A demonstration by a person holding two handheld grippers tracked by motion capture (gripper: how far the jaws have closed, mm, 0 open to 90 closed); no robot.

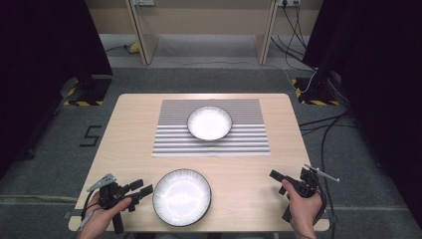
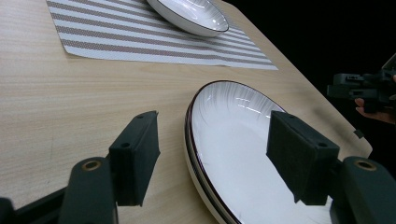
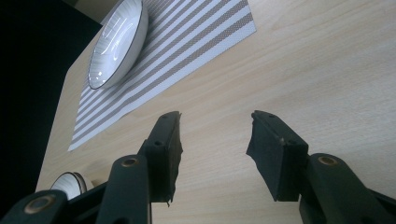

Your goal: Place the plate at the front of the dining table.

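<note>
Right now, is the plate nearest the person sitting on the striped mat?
No, the near plate rests on bare table wood, while the striped mat farther back carries a different bowl.

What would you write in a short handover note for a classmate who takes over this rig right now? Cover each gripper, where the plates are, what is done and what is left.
Left gripper: open, jaws on either side of the near plate's rim, not closed on it.
Right gripper: open, holding nothing, over bare table at the near right.
Near plate: flat at the front edge of the table, off the mat.
Far plate: resting on the striped placemat.
Done: left gripper lined up on the near plate.
Left: probably close the left jaws on the rim and lift; where the plate should go cannot be told.
</note>
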